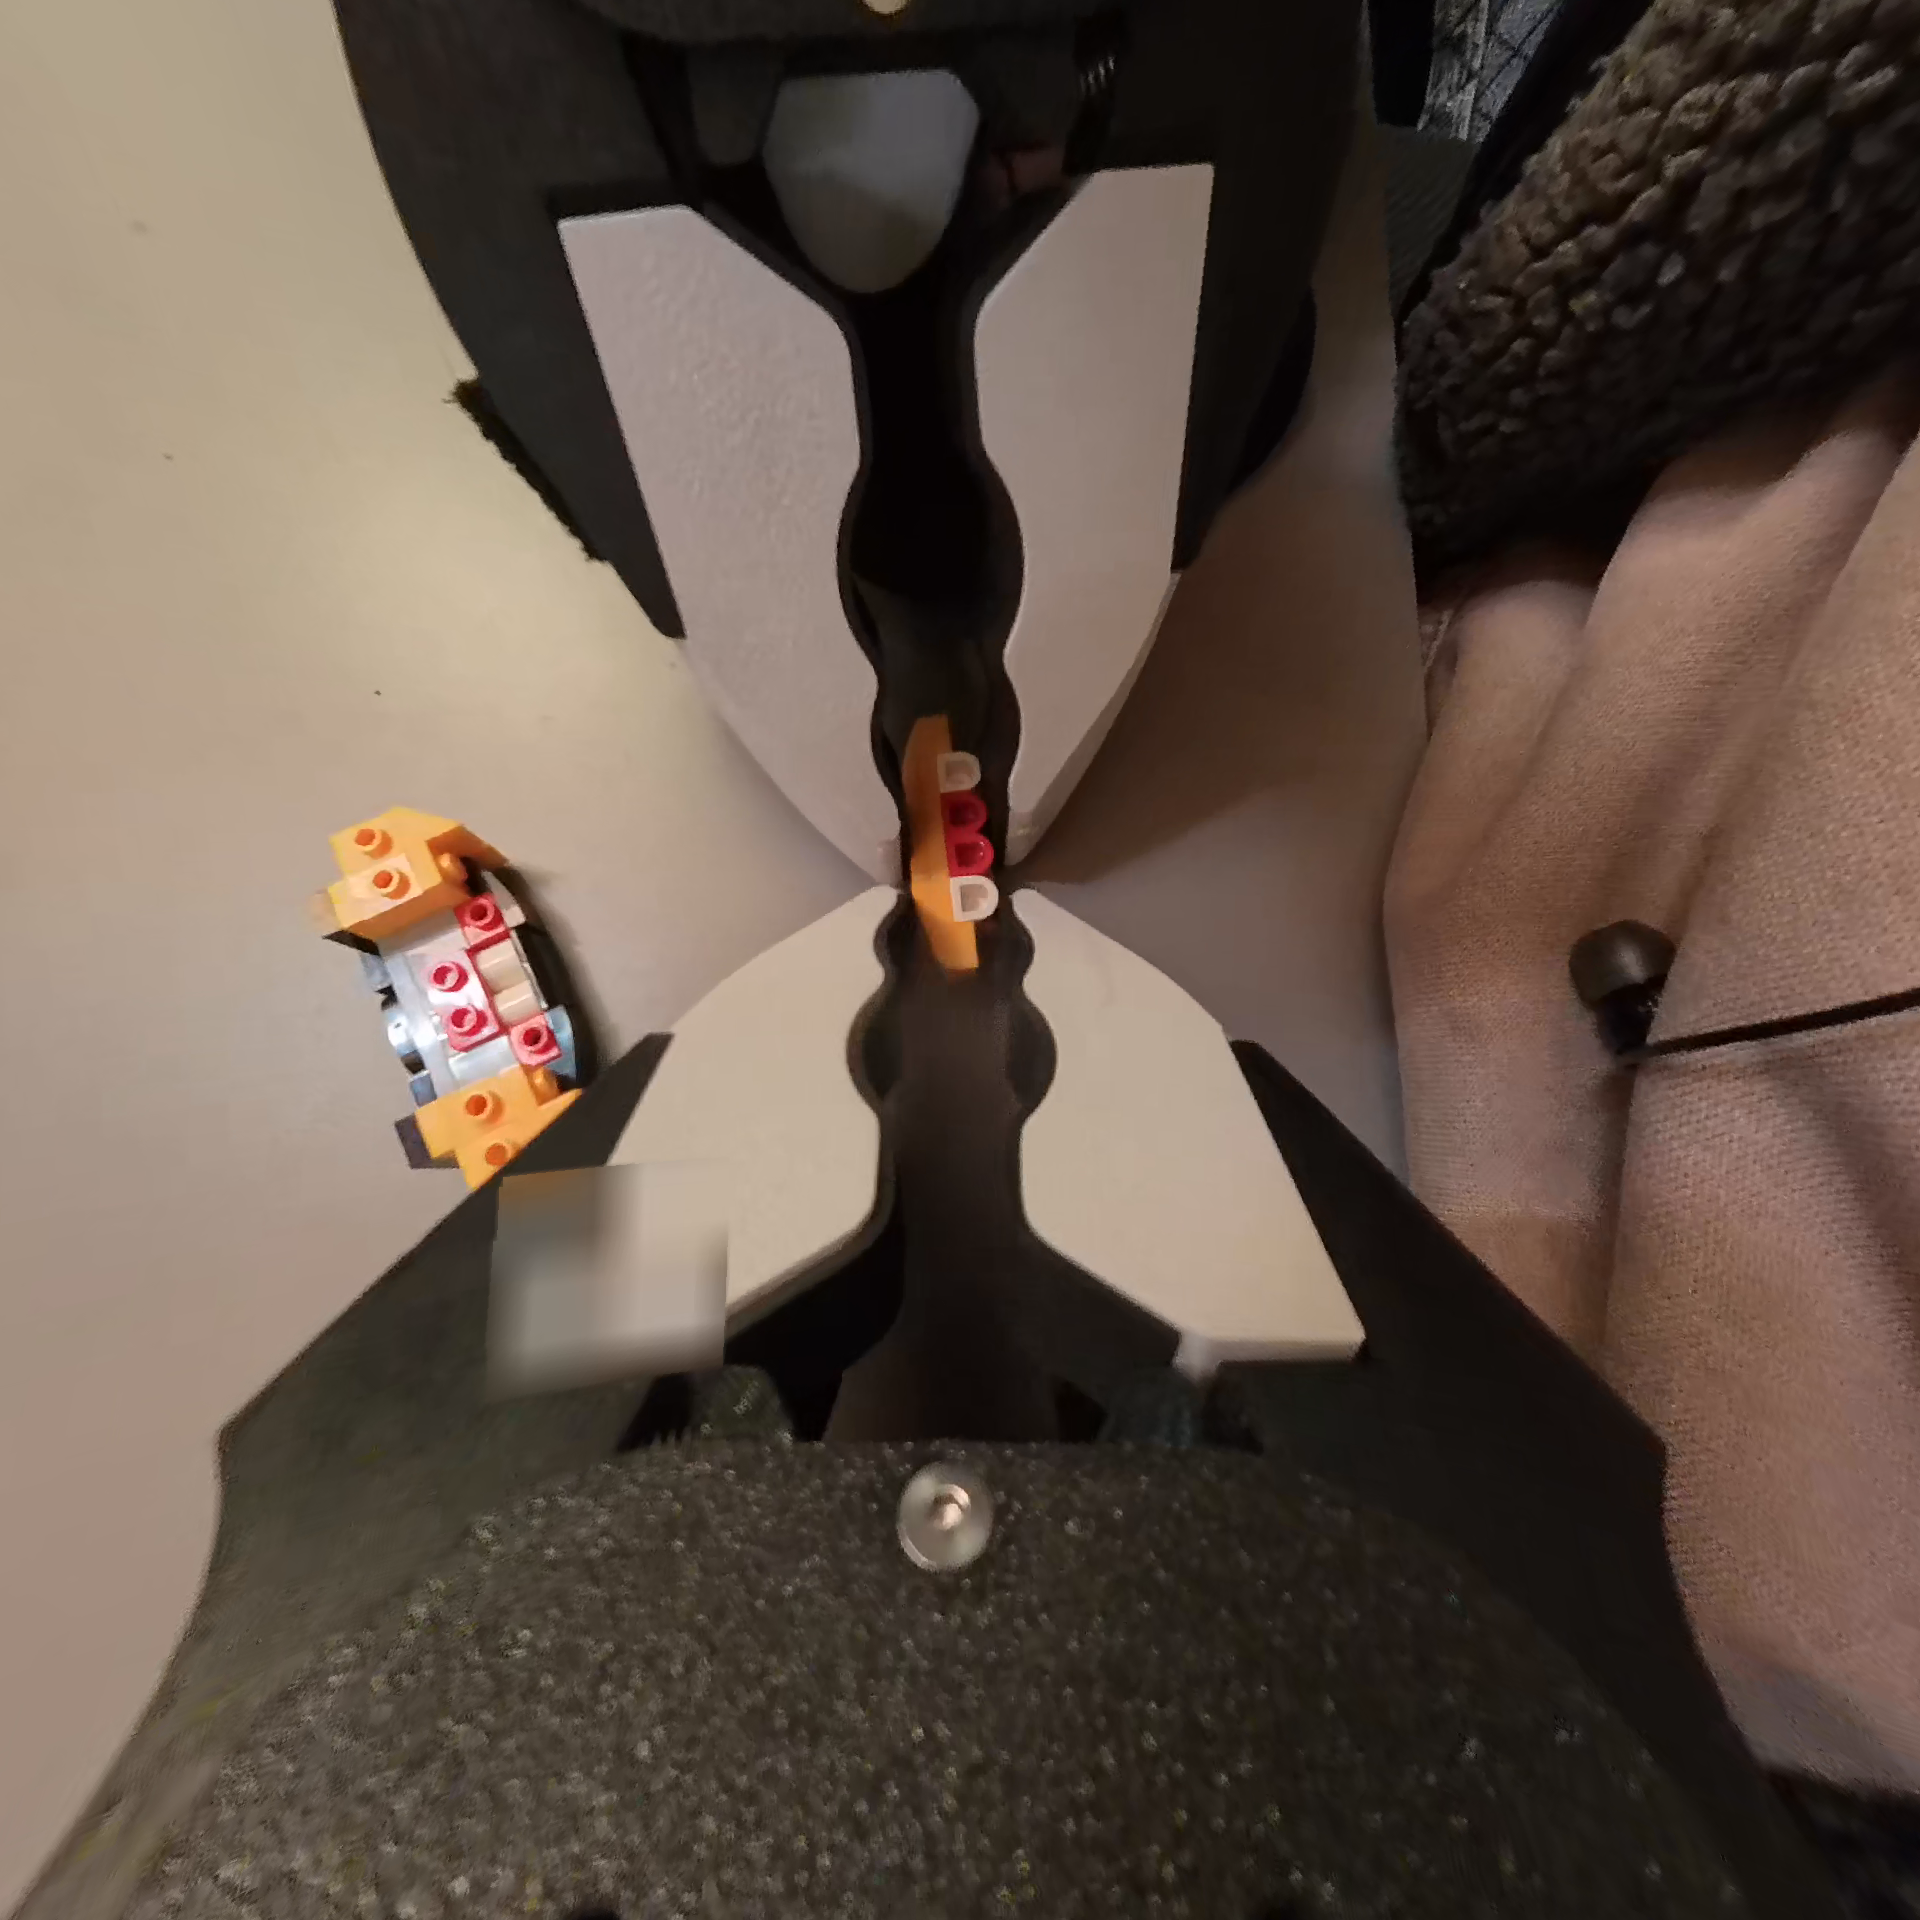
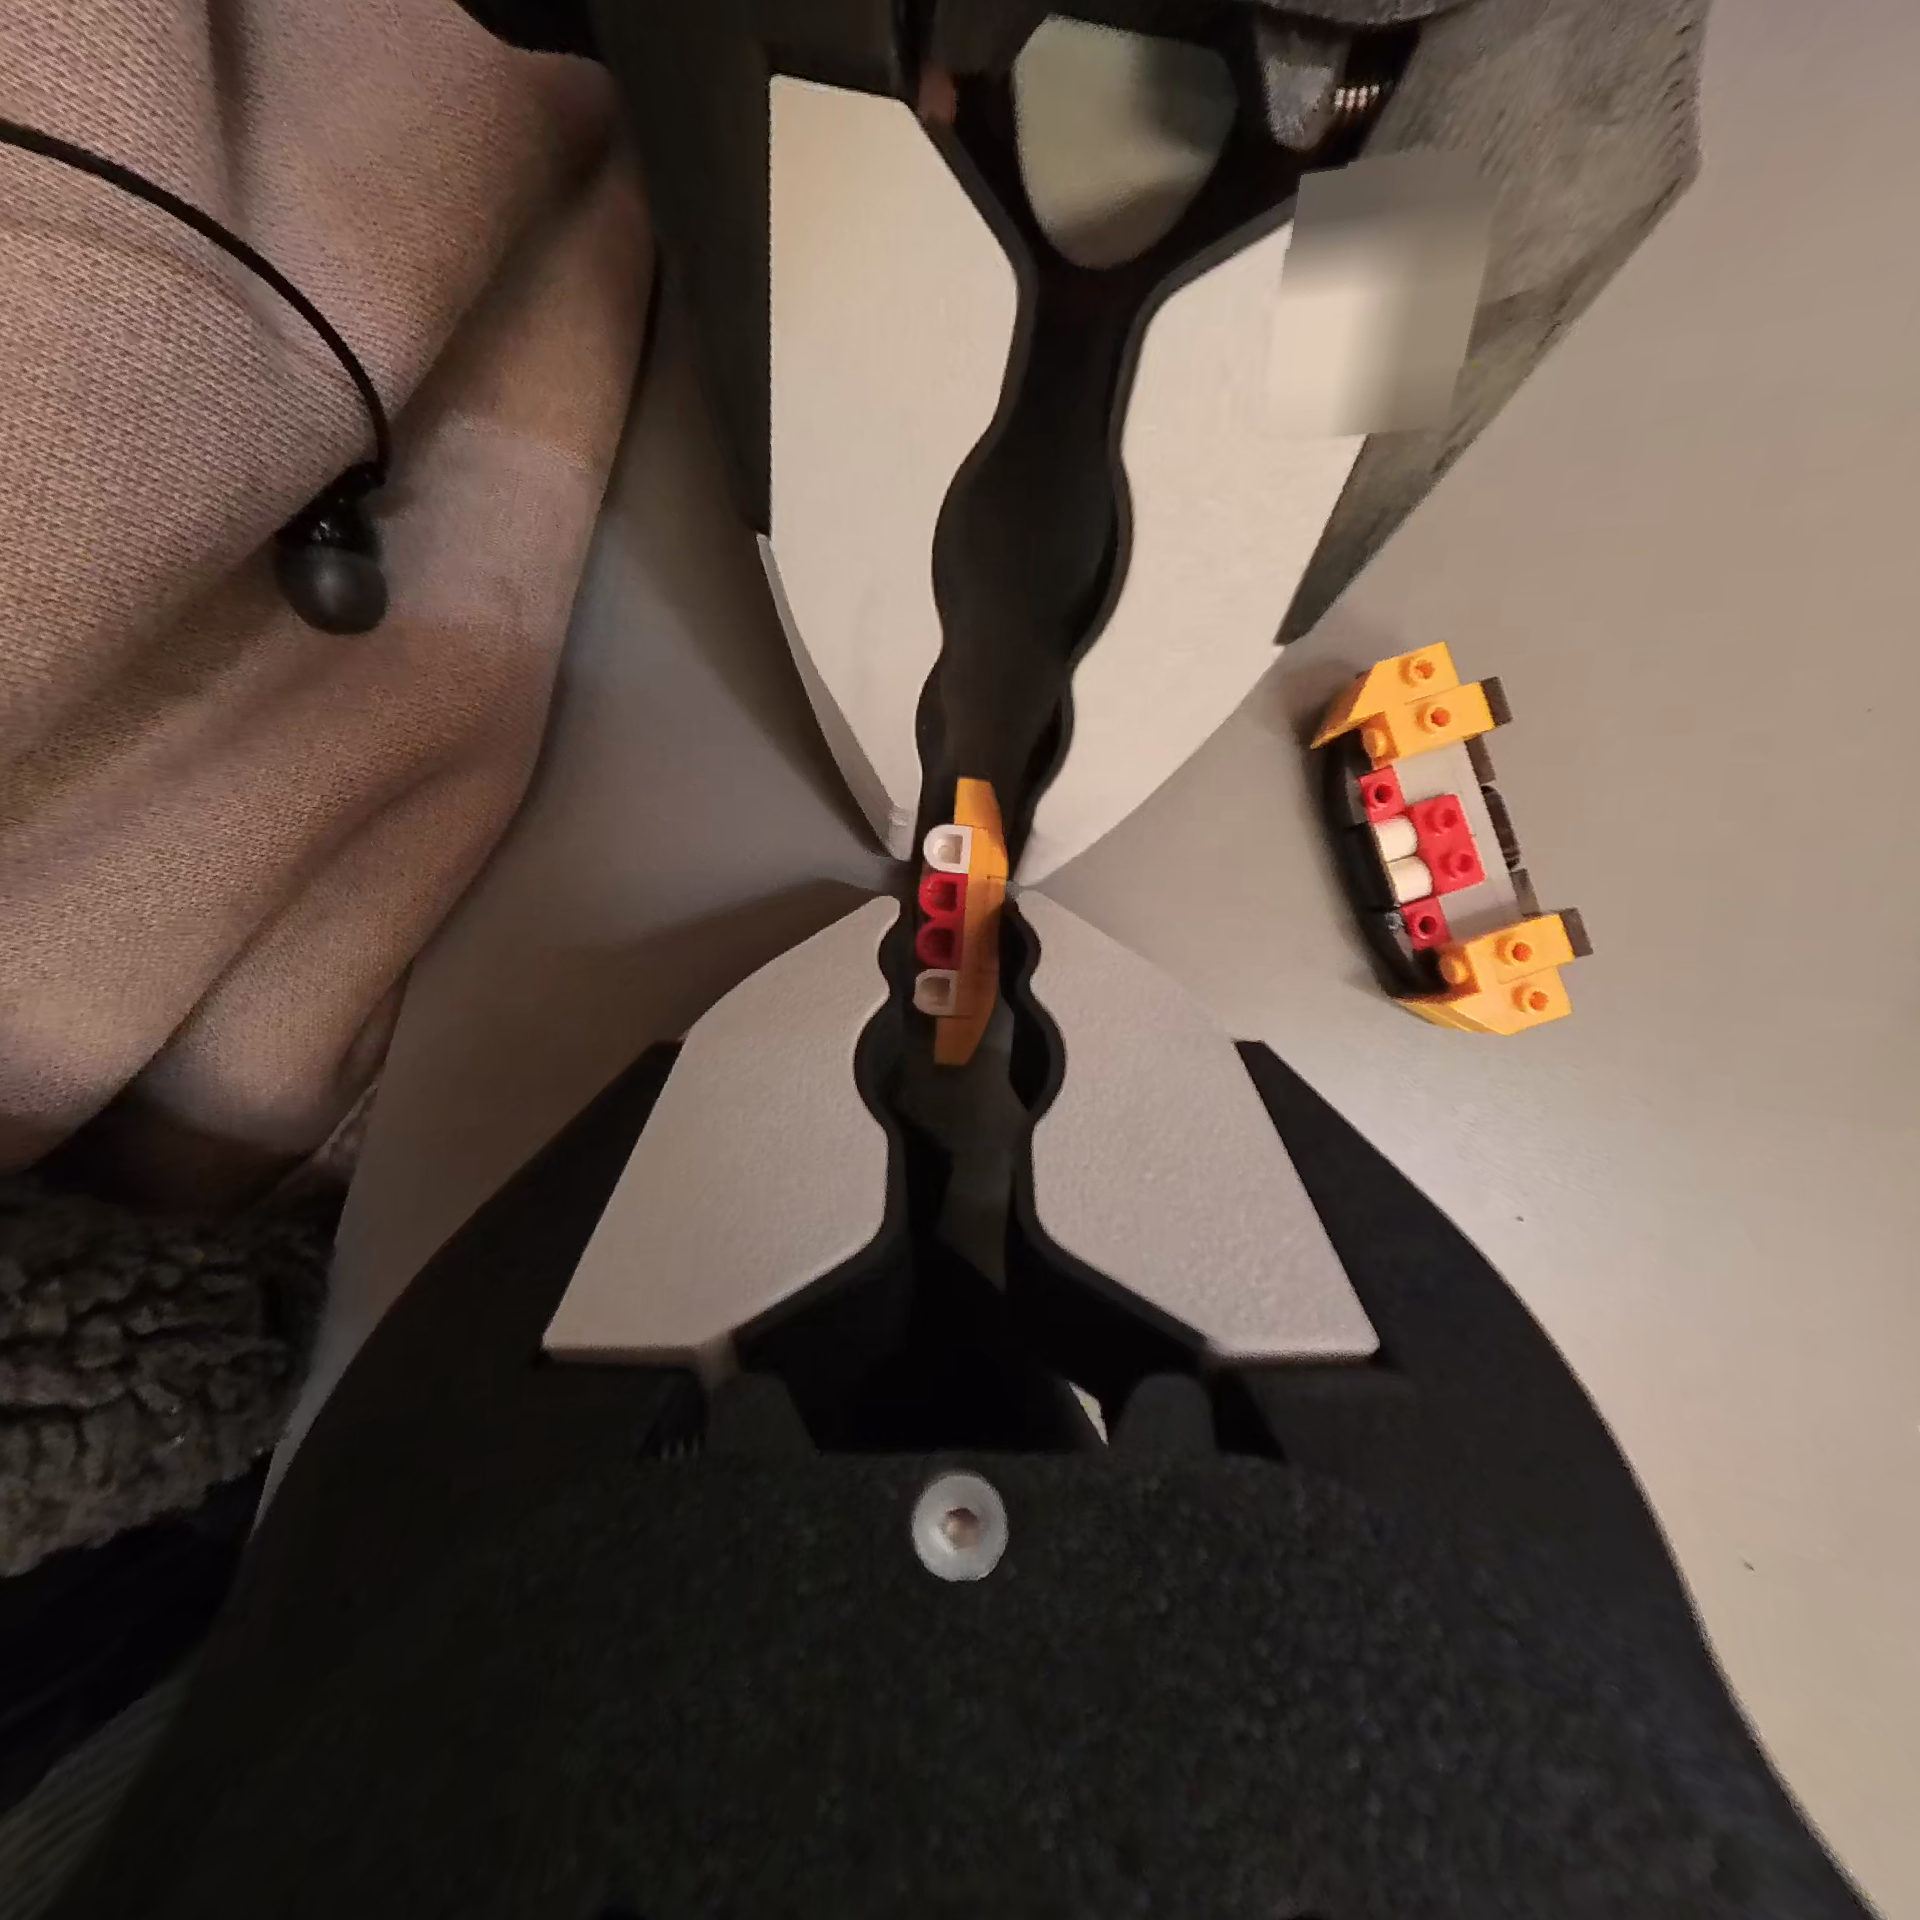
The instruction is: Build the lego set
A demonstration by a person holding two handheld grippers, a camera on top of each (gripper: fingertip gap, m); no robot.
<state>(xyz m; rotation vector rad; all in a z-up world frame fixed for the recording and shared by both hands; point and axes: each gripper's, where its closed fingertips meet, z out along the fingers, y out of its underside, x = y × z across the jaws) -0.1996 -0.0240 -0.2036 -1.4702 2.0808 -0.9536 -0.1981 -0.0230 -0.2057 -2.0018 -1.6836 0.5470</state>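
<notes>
Orange plate with red and white studs: we see it clenched tip to tip between left claw and right claw. Partial build sits on the counter, apart.

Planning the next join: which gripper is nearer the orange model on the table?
Left, seemingly. The left gripper lies beside the model; the right gripper is farther off. Both clamp one small piece.
</notes>
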